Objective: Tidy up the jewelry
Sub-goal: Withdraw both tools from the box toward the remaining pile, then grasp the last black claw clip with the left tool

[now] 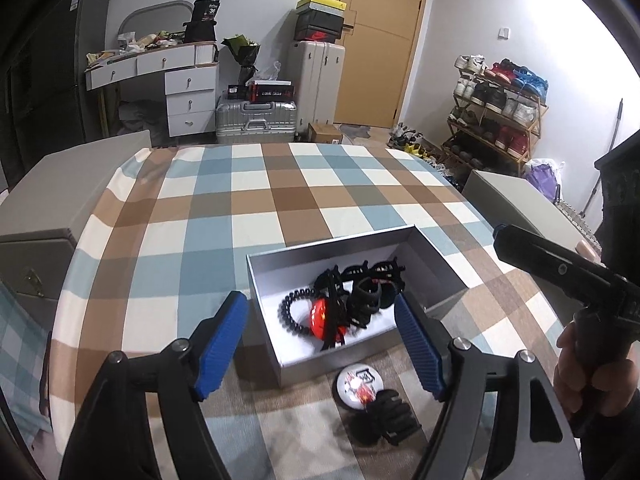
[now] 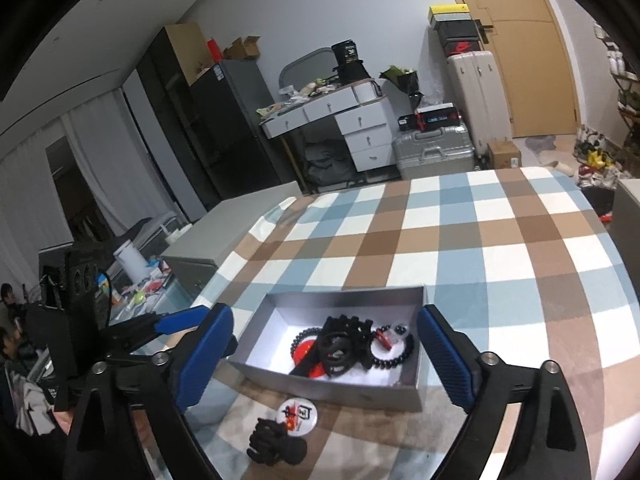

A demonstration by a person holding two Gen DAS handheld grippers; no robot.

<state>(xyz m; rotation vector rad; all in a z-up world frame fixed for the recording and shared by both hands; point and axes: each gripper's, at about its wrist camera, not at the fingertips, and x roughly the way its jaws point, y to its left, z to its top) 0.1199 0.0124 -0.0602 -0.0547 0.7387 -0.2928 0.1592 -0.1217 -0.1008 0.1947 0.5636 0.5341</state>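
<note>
A shallow silver box (image 1: 262, 296) (image 2: 416, 396) sits on the checked tablecloth. It holds black hair claws (image 1: 366, 300) (image 2: 344, 340), a black bead bracelet (image 1: 292, 316) (image 2: 394, 354) and a red round piece (image 1: 322, 318) (image 2: 306, 350). In front of the box lie a white round badge (image 1: 356, 382) (image 2: 298, 412) and a black hair claw (image 1: 394, 420) (image 2: 276, 442). My left gripper (image 1: 320, 348) is open and empty, above the box's near side. My right gripper (image 2: 324, 360) is open and empty, above the box.
The round table (image 1: 280, 184) has a blue, brown and white checked cloth. Grey chests (image 1: 60, 200) (image 1: 516, 200) stand left and right of it. The right tool's body (image 1: 560, 276) shows at the right of the left wrist view; the left tool (image 2: 120, 332) at left in the right one.
</note>
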